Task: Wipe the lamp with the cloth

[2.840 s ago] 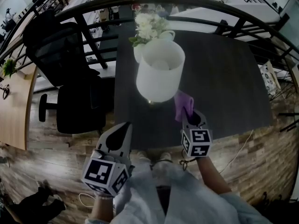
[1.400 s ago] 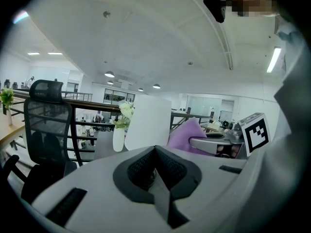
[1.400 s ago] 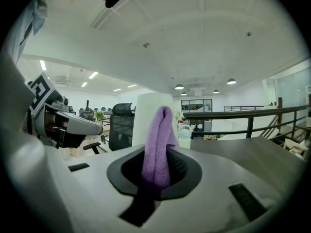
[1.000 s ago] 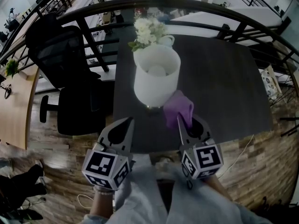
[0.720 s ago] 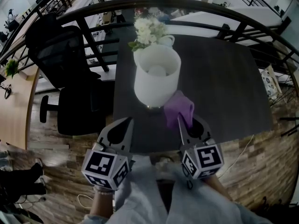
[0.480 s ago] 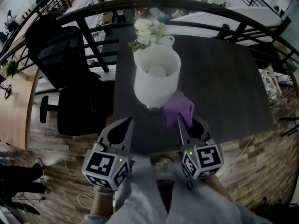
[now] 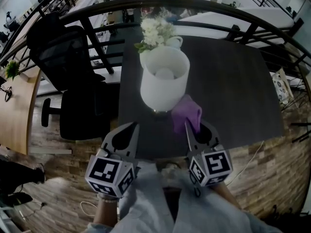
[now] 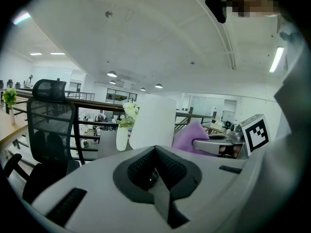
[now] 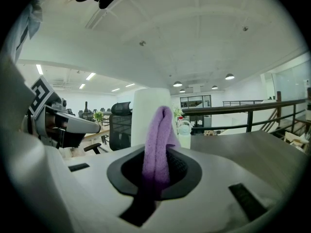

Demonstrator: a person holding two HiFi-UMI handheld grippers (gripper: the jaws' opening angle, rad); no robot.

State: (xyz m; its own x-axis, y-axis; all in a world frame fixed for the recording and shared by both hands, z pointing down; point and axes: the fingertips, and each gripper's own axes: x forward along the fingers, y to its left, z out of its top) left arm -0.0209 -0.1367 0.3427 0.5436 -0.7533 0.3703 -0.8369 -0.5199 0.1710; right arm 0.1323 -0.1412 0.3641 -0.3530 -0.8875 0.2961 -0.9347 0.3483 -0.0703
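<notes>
White ceramic vase (image 8: 121, 138) of pale flowers (image 7: 155, 30) sits near the dark tabletop's (image 7: 228, 81) far edge, with a black mesh office chair (image 7: 63, 57) off the left edge.

The grey plastic left gripper (image 7: 132, 128) and right gripper (image 7: 195, 126) each bore a black-and-white square-marker cube (image 7: 110, 174). The pale blue garment (image 7: 154, 204) was loose.

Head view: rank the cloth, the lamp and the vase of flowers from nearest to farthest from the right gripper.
1. cloth: pinched in the right gripper, sticking out past its tips.
2. lamp: just beyond the cloth, slightly to the left.
3. vase of flowers: behind the lamp, farthest away.
</notes>
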